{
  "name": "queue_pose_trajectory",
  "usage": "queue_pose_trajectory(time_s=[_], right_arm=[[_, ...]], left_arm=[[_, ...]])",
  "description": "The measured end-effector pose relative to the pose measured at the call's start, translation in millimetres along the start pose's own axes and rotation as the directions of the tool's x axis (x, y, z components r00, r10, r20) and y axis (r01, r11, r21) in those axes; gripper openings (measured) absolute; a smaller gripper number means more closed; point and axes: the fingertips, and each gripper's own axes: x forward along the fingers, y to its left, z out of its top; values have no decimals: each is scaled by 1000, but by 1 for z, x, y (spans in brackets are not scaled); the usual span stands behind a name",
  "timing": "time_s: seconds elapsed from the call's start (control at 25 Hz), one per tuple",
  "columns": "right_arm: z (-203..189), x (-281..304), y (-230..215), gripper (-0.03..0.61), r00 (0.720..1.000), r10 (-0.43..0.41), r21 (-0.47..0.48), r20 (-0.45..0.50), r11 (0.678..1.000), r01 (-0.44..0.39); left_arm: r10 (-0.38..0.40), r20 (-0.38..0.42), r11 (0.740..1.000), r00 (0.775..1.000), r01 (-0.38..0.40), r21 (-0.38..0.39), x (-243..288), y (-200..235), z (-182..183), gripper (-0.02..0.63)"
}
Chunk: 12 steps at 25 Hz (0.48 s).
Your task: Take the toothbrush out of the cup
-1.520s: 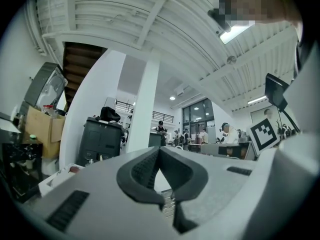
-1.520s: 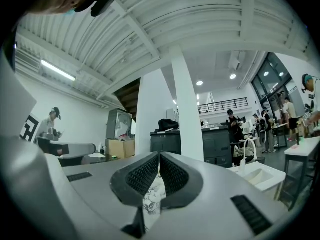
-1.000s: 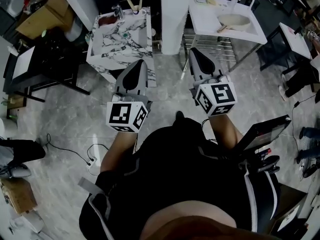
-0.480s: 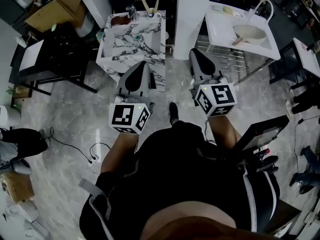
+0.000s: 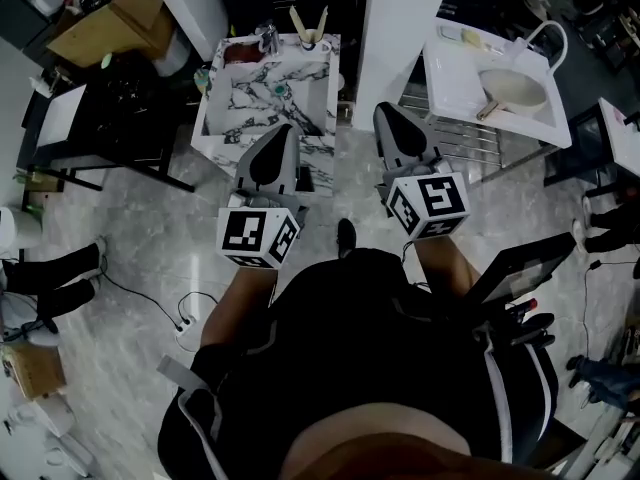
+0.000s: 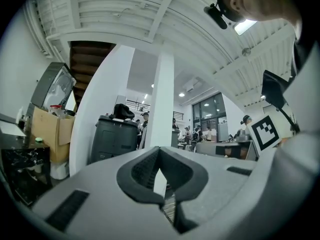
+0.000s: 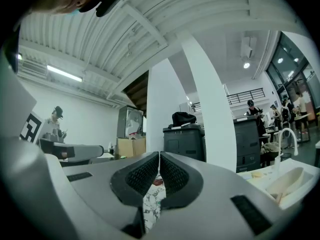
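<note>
In the head view a small cup (image 5: 309,40) stands at the far edge of a marble washstand (image 5: 250,103). Two pale toothbrushes (image 5: 298,20) stick up out of it. My left gripper (image 5: 272,146) is shut and empty, its tip over the washstand's near edge. My right gripper (image 5: 390,120) is also shut and empty, over the floor just right of the stand. Both point level, well short of the cup. In the left gripper view the jaws (image 6: 159,153) are pressed together. The right gripper view shows its jaws (image 7: 159,157) together too, with the marble top (image 7: 151,204) below them.
A white pillar (image 5: 400,18) rises between the washstand and a white sink unit (image 5: 465,83) holding a pan. A black table (image 5: 85,118) and cardboard boxes (image 5: 100,18) stand at the left. A cable and power strip (image 5: 186,334) lie on the floor; a person's legs (image 5: 50,266) show at the left.
Both grippers and the head have moved forward toward the marble washstand; the left tip now reaches over its near edge. The jaws stayed shut.
</note>
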Motion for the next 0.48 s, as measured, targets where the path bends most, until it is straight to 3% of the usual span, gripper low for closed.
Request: queue_pose_trajectory(time_s=[0.48], right_arm=[[-3,67,-47,25,998,58,17,21,998,-58]], left_arm=[[71,-25,997,997,-71,-17,77,34,-10,2]])
